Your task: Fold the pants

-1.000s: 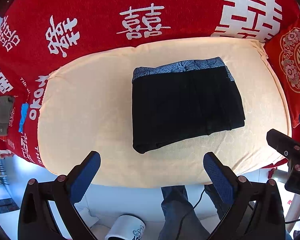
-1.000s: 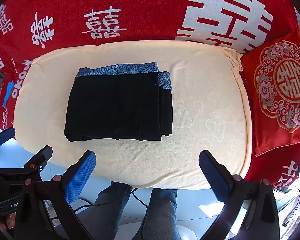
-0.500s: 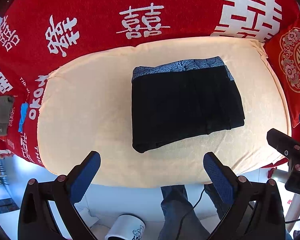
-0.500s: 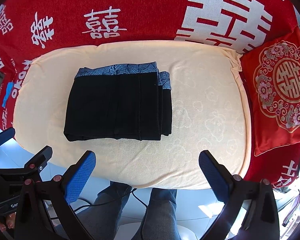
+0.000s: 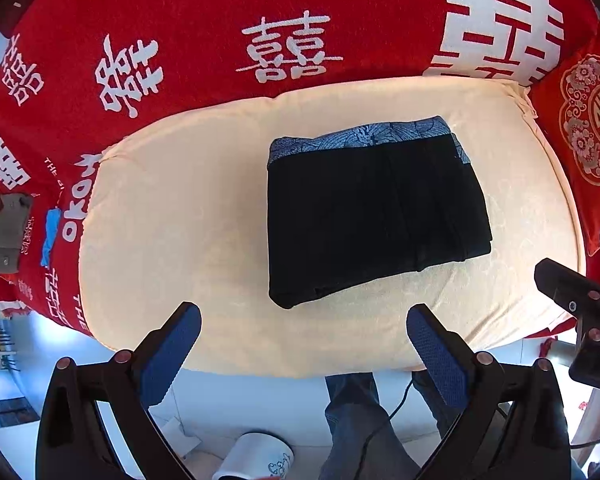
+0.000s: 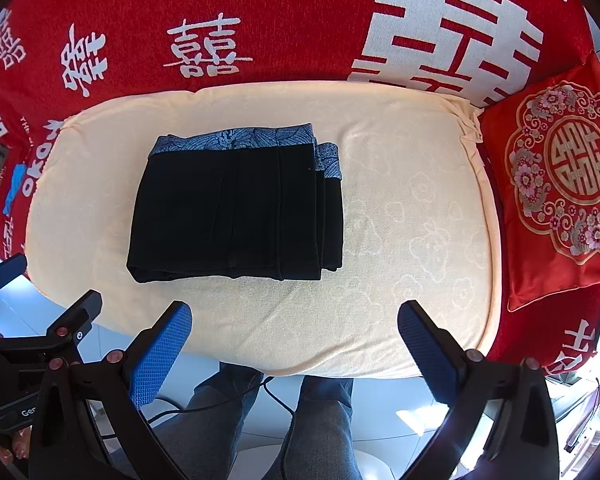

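Black pants (image 5: 372, 208) with a blue patterned waistband lie folded into a compact rectangle on a cream cushion (image 5: 172, 216); they also show in the right wrist view (image 6: 236, 208). My left gripper (image 5: 304, 322) is open and empty, held back over the cushion's near edge, short of the pants. My right gripper (image 6: 294, 320) is open and empty, also at the near edge, to the right of the pants. Neither touches the fabric.
A red sofa cover with white characters (image 5: 284, 48) rises behind the cushion. A red embroidered pillow (image 6: 556, 184) lies at the right. The person's legs (image 6: 316, 420) and a cable are below. A white cup (image 5: 256, 458) stands on the floor.
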Demonstrator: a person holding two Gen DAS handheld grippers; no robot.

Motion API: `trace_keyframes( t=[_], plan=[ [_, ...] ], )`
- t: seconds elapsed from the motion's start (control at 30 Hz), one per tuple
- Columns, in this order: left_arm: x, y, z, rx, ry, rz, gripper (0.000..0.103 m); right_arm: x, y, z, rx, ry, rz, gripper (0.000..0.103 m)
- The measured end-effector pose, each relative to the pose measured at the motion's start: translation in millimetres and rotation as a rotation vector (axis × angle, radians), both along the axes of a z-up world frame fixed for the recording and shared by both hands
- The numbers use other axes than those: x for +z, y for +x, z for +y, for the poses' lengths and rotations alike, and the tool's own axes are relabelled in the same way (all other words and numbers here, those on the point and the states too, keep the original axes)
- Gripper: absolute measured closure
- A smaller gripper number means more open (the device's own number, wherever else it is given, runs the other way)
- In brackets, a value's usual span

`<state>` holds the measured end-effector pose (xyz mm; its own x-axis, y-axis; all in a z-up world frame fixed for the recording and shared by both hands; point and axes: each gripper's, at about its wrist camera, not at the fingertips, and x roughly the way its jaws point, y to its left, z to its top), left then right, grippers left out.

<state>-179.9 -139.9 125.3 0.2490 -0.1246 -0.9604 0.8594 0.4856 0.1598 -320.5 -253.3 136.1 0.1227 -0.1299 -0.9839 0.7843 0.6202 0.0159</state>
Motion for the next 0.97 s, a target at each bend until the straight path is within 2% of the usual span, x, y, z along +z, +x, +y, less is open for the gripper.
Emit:
trace_keyframes(
  t=[0.67, 0.97],
  plan=[
    [-2.5, -1.5, 2.2, 0.012, -0.008, 0.021, 0.000, -3.3, 0.2, 4.2, 0.002, 0.000, 0.020, 0.000],
    [0.0, 0.3, 3.7, 0.023, -0.038, 0.044, 0.000, -5.6, -0.6, 6.7, -0.004, 0.003, 0.022, 0.000]
  ],
)
